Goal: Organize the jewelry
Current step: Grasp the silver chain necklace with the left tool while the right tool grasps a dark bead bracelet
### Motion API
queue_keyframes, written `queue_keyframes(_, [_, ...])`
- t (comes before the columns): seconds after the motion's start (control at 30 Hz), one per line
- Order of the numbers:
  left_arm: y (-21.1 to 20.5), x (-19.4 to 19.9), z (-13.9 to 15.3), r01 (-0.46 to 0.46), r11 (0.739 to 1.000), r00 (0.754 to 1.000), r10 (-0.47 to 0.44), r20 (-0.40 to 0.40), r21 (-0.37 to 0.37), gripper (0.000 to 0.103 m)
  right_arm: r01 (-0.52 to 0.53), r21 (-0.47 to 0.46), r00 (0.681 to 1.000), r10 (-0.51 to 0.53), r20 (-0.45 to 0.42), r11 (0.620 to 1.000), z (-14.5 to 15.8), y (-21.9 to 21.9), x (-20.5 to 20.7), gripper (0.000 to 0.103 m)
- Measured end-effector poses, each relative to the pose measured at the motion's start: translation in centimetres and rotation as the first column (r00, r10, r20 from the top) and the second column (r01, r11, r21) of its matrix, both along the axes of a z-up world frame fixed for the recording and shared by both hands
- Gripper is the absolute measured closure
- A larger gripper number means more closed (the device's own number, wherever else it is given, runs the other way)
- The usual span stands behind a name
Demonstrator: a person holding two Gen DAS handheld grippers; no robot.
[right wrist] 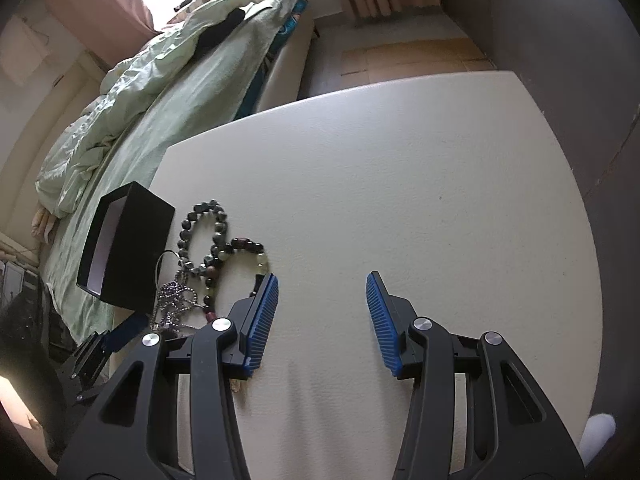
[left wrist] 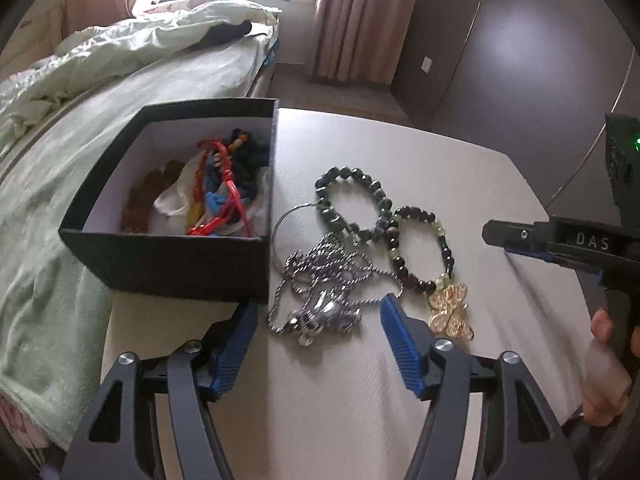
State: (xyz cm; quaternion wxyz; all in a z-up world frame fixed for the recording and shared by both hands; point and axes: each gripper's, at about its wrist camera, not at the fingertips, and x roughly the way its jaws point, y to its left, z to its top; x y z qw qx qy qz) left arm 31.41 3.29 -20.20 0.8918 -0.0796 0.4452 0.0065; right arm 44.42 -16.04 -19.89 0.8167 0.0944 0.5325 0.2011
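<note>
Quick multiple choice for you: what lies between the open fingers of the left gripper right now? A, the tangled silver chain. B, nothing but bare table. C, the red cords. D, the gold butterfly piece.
A: in the left wrist view the silver chain lies heaped between the left gripper's open fingers, untouched; the gold butterfly piece lies outside them, and the red cords are in the black box.

A bed (left wrist: 132,80) with rumpled pale-green bedding (right wrist: 152,80) runs along the white table (right wrist: 400,180) (its far end near a bright window), with pinkish curtains (left wrist: 360,20) and a dark wall (left wrist: 520,60) behind.
</note>
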Motion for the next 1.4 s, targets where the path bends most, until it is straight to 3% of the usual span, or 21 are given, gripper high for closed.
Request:
queue_keyframes(0.1, [-0.8, 0.1, -0.3, -0.006, 0.998, 1.0, 0.005, 0.013, 0.058, 0.041, -0.004, 0.004, 1.0, 0.004, 0.002, 1.0, 0.1, -0.1, 0.0, 0.056])
queue_keyframes(0.2, [-1.1, -0.3, -0.5, -0.023, 0.993, 1.0, 0.02, 0.024, 0.12, 0.057, -0.015, -0.001, 1.0, 0.015, 0.006, 1.0, 0.2, 0.3, 0.0, 0.056])
queue_keyframes(0.23, [-0.9, -0.4, -0.4, -0.025, 0.993, 0.999, 0.022, 0.028, 0.118, 0.066, -0.021, -0.004, 1.0, 0.021, 0.006, 1.0, 0.3, 0.6, -0.1, 0.056])
queue_keyframes(0.37, [0.1, -1.0, -0.2, 0.004, 1.0, 1.0, -0.004, 0.02, 0.021, 0.079, -0.042, -0.015, 0.999, 0.042, 0.009, 0.999, 0.4, 1.5, -0.3, 0.056])
queue_keyframes(0.4, [0.3, -1.1, -0.2, 0.013, 1.0, 1.0, -0.013, 0.012, -0.01, 0.092, -0.047, -0.017, 0.999, 0.047, 0.01, 0.999, 0.3, 1.7, -0.3, 0.056])
queue_keyframes(0.47, [0.7, -1.3, -0.2, 0.027, 0.997, 1.0, -0.028, -0.007, -0.075, 0.093, -0.053, -0.022, 0.999, 0.053, 0.009, 0.998, 0.3, 2.0, -0.4, 0.056])
queue_keyframes(0.7, [1.8, -2.5, 0.8, 0.023, 0.991, 1.0, -0.023, -0.003, -0.131, 0.094, -0.064, -0.035, 0.998, 0.065, 0.011, 0.997, 0.2, 3.0, -0.5, 0.056])
queue_keyframes(0.97, [3.2, -4.1, 6.0, 0.031, 0.988, 0.996, -0.018, 0.089, -0.152, 0.096, -0.096, -0.106, 0.995, 0.1, 0.03, 0.99, 0.0, 5.4, -0.5, 0.057])
queue_keyframes(1.07, [3.7, -4.3, 8.6, 0.041, 0.988, 0.99, -0.02, 0.137, -0.148, 0.097, -0.107, -0.221, 0.99, 0.124, 0.066, 0.969, -0.3, 6.8, -0.9, 0.063])
queue_keyframes(1.17, [3.8, -4.5, 11.2, 0.054, 0.989, 0.983, -0.029, 0.183, -0.134, 0.097, -0.108, -0.335, 0.983, 0.151, 0.105, 0.936, -0.5, 8.0, -1.8, 0.075])
queue_keyframes(1.23, [3.9, -4.5, 12.5, 0.064, 0.989, 0.978, -0.036, 0.207, -0.132, 0.097, -0.121, -0.326, 0.982, 0.16, 0.097, 0.938, -0.6, 8.1, -2.0, 0.092])
queue_keyframes(1.4, [3.8, -4.2, 16.3, 0.087, 0.991, 0.96, -0.057, 0.273, -0.101, 0.097, -0.113, -0.291, 0.985, 0.146, 0.093, 0.95, -0.1, 7.3, -2.2, 0.095])
